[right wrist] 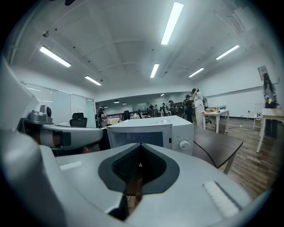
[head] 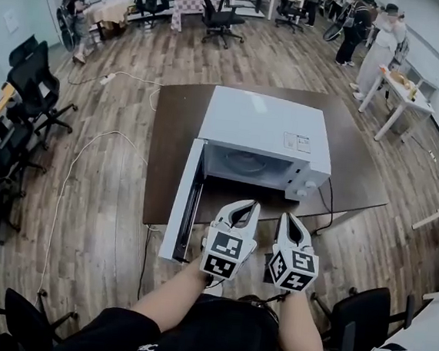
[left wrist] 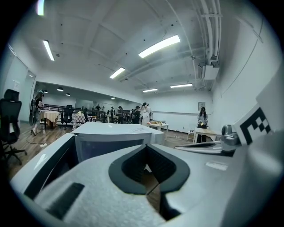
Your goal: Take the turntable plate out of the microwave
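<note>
— Closest first: left gripper (head: 254, 206) and right gripper (head: 288, 217). How wide?
— Shut tight, both pairs of jaws pressed together. Nothing pinched, nothing touched.
— Where, measured against the microwave (head: 264, 133)?
— Just short of its front, side by side, tips aimed at the open cavity. Clear of the door (head: 182, 206), swung out at the microwave's left side as seen from the head view.
— Any writing?
— Only a small label (head: 298, 143) on the microwave's top, towards its right edge. Too small to read.
— And the turntable plate (head: 245, 163)?
— Inside the microwave, dimly seen, flat on the cavity floor. Beyond the fingertips, apart from both, untouched.
</note>
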The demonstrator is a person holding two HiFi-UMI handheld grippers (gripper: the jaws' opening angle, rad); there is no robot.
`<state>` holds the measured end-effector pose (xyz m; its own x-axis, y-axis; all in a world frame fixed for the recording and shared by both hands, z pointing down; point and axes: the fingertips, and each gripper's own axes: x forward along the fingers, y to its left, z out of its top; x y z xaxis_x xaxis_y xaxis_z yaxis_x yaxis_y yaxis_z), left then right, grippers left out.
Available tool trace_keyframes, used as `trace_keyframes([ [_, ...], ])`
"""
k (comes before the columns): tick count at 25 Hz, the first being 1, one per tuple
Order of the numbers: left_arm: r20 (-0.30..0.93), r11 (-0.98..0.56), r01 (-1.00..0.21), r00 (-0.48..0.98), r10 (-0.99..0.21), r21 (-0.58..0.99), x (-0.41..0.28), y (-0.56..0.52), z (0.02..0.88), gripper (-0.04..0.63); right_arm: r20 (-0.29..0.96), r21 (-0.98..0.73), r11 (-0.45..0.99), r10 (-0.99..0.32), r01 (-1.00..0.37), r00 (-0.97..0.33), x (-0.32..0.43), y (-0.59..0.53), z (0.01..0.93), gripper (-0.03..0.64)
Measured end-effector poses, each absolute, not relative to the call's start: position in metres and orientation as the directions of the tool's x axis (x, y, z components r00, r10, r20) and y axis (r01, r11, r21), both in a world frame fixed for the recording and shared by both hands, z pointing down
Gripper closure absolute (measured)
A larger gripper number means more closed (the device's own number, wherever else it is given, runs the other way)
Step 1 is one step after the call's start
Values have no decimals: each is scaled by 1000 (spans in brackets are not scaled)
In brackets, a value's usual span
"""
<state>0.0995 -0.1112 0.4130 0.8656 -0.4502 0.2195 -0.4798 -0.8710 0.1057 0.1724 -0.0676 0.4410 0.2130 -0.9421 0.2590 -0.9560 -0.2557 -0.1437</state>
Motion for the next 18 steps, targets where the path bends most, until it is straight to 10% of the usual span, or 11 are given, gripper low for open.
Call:
trace_keyframes([
  [18, 276, -714, -679, 728, -627, 168, 107, -218, 465, 586, 366, -424, -233, -928, -875, 70, 235, -211, 543, 580],
])
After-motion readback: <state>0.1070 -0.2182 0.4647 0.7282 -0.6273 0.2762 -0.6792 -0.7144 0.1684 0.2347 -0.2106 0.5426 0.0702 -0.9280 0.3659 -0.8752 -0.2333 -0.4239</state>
